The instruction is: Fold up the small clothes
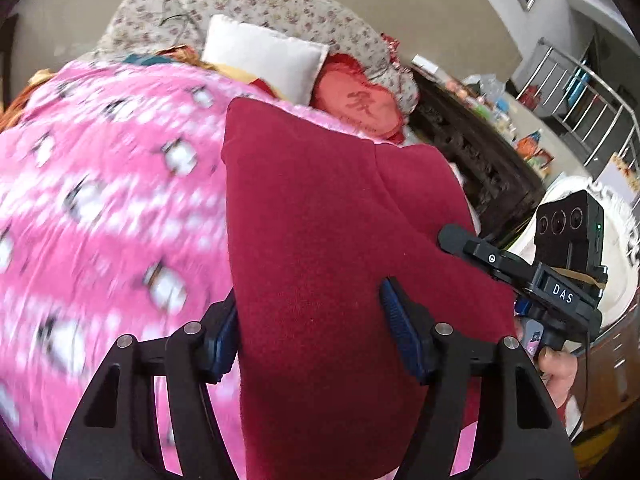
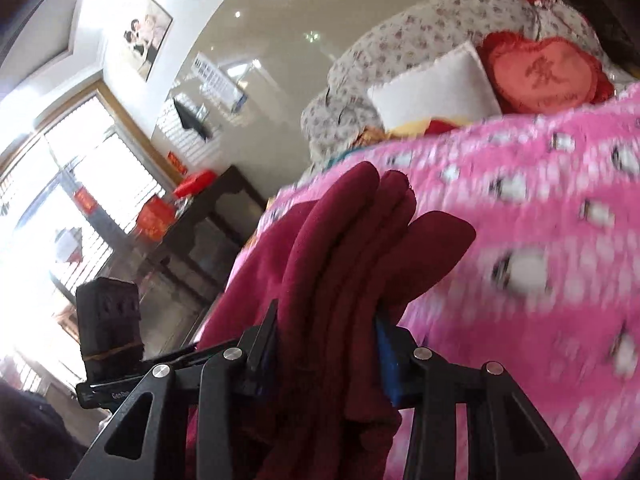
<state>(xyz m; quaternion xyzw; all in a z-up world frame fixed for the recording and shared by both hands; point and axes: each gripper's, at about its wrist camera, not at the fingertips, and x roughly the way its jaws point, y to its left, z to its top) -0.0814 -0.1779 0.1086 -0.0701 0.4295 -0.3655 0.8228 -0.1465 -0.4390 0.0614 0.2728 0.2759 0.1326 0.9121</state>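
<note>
A dark red garment (image 1: 320,220) hangs over a pink blanket with white figures (image 1: 100,180). In the left wrist view my left gripper (image 1: 310,296) is shut on the garment's near part, with cloth filling the gap between its blue pads (image 1: 400,328). At the cloth's right edge the right gripper (image 1: 452,236) reaches in, held by a person's hand (image 1: 560,372). The right wrist view has my right gripper (image 2: 326,316) shut on bunched folds of the garment (image 2: 352,248), which stand up past the fingertips. The left gripper's fingers are hidden there behind the cloth.
The pink blanket (image 2: 540,200) covers a bed. At its far end lie a white pillow (image 1: 264,56), a red heart cushion (image 1: 356,100) and a floral quilt (image 1: 240,4). Beside the bed stands a dark carved wooden cabinet (image 1: 472,148), and a dark table (image 2: 224,200) stands near bright windows.
</note>
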